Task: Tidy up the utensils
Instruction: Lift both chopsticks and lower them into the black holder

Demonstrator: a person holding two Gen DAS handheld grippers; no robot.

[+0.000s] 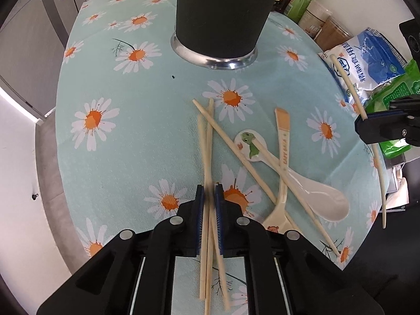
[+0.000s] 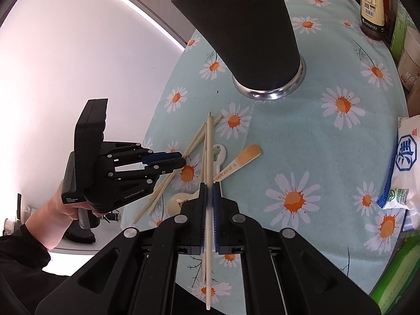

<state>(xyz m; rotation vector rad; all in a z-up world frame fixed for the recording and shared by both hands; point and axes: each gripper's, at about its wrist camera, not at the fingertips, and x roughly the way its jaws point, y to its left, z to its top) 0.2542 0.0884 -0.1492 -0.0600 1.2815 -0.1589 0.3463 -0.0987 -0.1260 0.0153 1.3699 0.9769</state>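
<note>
My left gripper (image 1: 209, 191) points down at the daisy tablecloth (image 1: 147, 120) and is shut on a pale chopstick (image 1: 209, 144), with two more chopsticks crowded beside it under the jaws. To their right lie a crossed chopstick (image 1: 231, 144), a white spoon (image 1: 323, 197) with a dinosaur on its handle, and a cream spoon (image 1: 284, 155) with an orange end. My right gripper (image 2: 209, 187) is shut on one chopstick (image 2: 209, 141), held above the table. A tall black utensil cup (image 1: 220, 13) on a steel base stands behind the pile. The right wrist view shows the left gripper (image 2: 182, 158) low over the chopsticks.
A blue-and-white salt bag (image 1: 367, 60), a green packet (image 1: 393, 97) and several bottles (image 2: 371, 5) line the table's right side. The table's edge curves round to the left (image 1: 59, 131). A hand (image 2: 60, 210) in a dark sleeve holds the left gripper.
</note>
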